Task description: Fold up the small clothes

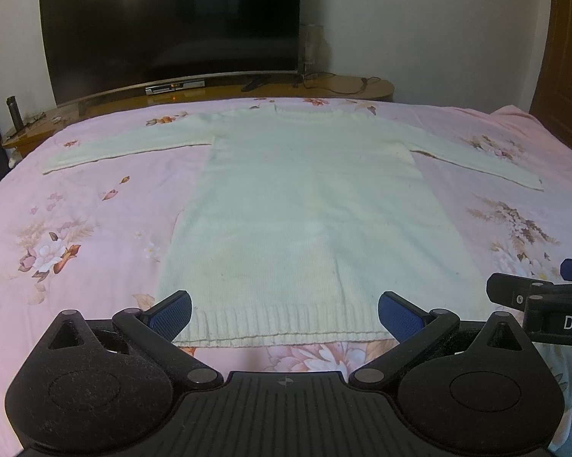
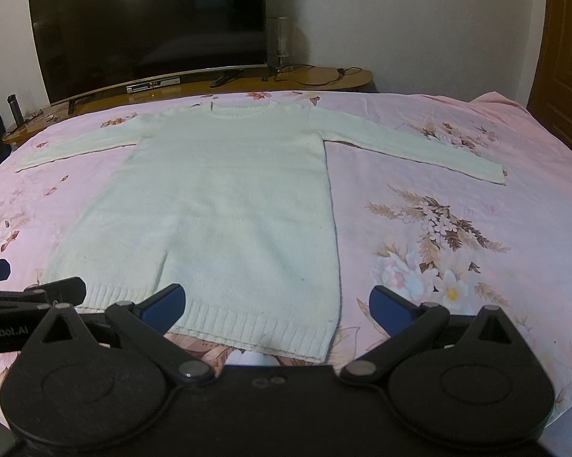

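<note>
Sweater [image 1: 305, 205] lies flat; left gripper [image 1: 285, 314] and right gripper [image 2: 276, 306] spread wide, holding nothing.

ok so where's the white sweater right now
The white sweater lies flat on the pink floral bedspread, sleeves spread, collar toward the TV. Its ribbed hem is nearest both open grippers, left and right.

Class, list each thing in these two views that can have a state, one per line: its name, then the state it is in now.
Sweater: unfolded, flat on the bed, both sleeves spread out, hem nearest the cameras.
Left gripper: open, fingers wide apart over the hem, holding nothing.
Right gripper: open, holding nothing, over the hem's right corner.
TV: screen dark.
Set-top box: a small light is lit.
Bedsheet: spread smooth under the sweater.
</note>
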### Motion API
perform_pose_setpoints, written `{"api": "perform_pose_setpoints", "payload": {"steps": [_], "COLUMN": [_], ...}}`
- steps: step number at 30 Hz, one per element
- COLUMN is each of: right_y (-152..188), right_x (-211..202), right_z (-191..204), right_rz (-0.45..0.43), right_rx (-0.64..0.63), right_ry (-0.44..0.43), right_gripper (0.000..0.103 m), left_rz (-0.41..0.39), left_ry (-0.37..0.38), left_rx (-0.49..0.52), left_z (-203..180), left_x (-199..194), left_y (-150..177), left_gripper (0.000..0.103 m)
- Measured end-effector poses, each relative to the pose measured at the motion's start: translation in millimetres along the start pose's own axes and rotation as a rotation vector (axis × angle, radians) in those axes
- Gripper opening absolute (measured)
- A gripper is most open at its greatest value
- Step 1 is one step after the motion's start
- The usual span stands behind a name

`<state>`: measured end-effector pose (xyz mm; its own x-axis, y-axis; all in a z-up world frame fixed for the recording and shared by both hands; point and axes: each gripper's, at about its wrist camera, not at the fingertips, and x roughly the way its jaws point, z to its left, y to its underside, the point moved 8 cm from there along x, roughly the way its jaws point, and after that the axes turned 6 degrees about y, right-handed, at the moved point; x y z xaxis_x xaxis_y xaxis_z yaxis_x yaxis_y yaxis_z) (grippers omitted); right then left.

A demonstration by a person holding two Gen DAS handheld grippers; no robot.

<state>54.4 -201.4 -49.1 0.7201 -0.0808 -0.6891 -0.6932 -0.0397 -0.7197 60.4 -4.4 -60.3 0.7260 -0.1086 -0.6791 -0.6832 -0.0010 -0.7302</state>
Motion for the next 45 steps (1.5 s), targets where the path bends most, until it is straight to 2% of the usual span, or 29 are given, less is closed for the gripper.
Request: {"api": "perform_pose_setpoints", "payload": {"steps": [32,35,39,43,45], "right_y": [2.2,3.1,2.8,-5.2,-11.1], "right_x": [1.6,2.0,4.3,4.7,7.3], "right_z": [-1.8,-3.5,-13.3,-35.8,-52.8], "right_rz": [0.009,0.008,0.012,-0.012,-0.024], "right_rx": [0.008,0.016,0.075,0.167,0.219], "right_ry": [-0.001,-0.003,-0.027,-0.026,-0.012], "right_gripper": [0.103,0.103,0.103,0.103,0.097], "left_rz": [0.024,0.038,0.02,0.013,-0.009], "left_ry": [-0.008,0.025,0.077,0.13,0.138], "left_rx": [0.0,-0.028,-0.127,-0.151,-0.145], "left_z": [5.0,4.0,11.6,14.7,15.2], "left_x": [2.8,3.8,7.1,21.2,30.2], "left_y": [1.4,0.3,-7.1,-20.2,-33.0], "left_gripper": [0.103,0.103,0.103,0.103,0.103]}}
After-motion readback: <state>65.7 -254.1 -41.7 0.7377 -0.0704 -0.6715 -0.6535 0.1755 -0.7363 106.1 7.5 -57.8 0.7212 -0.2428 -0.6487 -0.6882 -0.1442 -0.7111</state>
